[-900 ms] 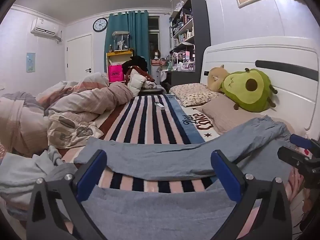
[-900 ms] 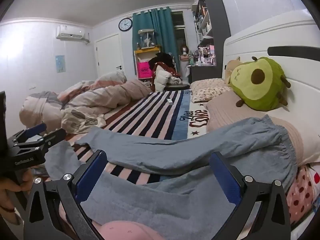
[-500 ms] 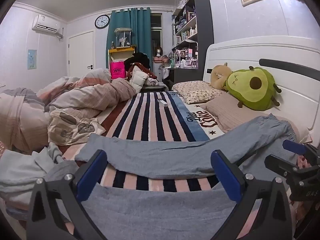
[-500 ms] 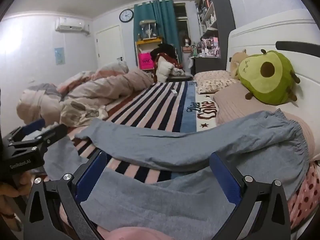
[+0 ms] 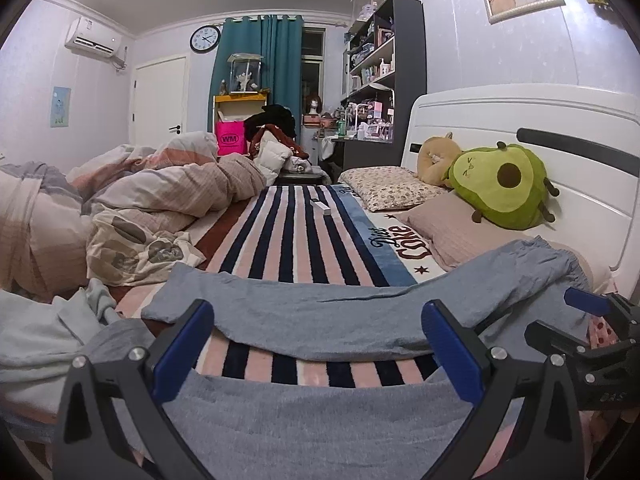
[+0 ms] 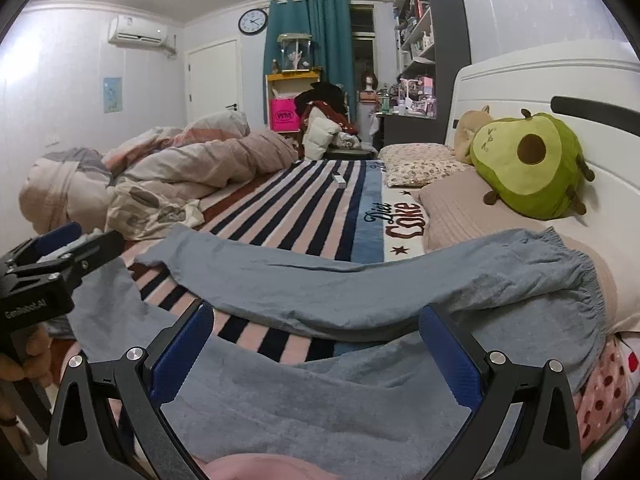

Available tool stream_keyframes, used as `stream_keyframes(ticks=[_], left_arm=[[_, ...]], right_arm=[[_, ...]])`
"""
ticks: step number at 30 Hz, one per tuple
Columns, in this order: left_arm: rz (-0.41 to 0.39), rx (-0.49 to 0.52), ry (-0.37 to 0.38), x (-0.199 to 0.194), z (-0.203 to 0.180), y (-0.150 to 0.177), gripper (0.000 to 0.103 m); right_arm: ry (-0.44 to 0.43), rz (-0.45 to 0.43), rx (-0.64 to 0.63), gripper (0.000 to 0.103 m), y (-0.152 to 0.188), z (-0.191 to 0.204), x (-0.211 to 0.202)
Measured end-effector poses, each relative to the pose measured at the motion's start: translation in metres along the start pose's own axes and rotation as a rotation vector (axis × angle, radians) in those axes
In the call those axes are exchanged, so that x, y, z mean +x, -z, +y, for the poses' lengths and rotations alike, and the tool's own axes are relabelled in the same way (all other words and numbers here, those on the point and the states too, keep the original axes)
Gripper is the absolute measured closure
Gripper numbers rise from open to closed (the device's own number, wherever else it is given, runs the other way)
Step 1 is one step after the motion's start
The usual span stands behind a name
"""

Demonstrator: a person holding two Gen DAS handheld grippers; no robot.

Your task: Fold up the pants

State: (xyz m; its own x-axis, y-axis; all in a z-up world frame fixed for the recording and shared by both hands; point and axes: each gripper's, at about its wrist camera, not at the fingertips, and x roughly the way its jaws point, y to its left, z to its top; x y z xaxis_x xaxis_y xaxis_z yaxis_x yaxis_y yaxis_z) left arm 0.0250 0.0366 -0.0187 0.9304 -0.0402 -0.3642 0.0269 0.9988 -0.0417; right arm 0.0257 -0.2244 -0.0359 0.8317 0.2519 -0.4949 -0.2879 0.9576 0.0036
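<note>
Both the left gripper and right gripper hover spread, empty; each should pinch the near leg of the pants at 6 o'clock.

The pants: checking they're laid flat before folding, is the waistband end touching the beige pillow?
Touching. In the right wrist view the pants run up onto the beige pillow, with the gathered waistband draped over its near edge, no gap between them.

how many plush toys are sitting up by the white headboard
2. A green avocado-shaped plush toy leans against the white headboard on the beige pillow. A tan plush toy sits just beyond it, touching it, above the floral pillow. More may be hidden behind them.
</note>
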Motion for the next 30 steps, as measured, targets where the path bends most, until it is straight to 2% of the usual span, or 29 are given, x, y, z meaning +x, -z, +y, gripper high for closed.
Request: stream_keyframes(ticks=[8, 14, 18, 25, 27, 30], left_arm=[[0.015, 0.022, 0.045, 0.0, 0.006, -0.003, 0.001], [0.009, 0.036, 0.075, -0.007, 0.008, -0.008, 0.001], [0.012, 0.032, 0.086, -0.01, 0.013, -0.011, 0.001], [0.023, 0.026, 0.079, -0.014, 0.016, -0.011, 0.001], [0.021, 0.023, 0.073, -0.014, 0.015, -0.009, 0.001], [0.022, 0.017, 0.058, -0.014, 0.012, -0.005, 0.001]], right_arm=[[0.067, -0.004, -0.027, 0.0, 0.001, 0.004, -0.006], [0.082, 0.02, -0.009, 0.0, -0.004, 0.002, -0.005], [0.121, 0.037, -0.031, 0.0, -0.004, 0.011, -0.004], [0.107, 0.059, -0.013, 0.0, 0.002, 0.008, -0.001], [0.122, 0.056, -0.02, 0.0, 0.004, 0.008, -0.001], [0.101, 0.04, -0.001, 0.0, 0.006, 0.002, -0.004]])
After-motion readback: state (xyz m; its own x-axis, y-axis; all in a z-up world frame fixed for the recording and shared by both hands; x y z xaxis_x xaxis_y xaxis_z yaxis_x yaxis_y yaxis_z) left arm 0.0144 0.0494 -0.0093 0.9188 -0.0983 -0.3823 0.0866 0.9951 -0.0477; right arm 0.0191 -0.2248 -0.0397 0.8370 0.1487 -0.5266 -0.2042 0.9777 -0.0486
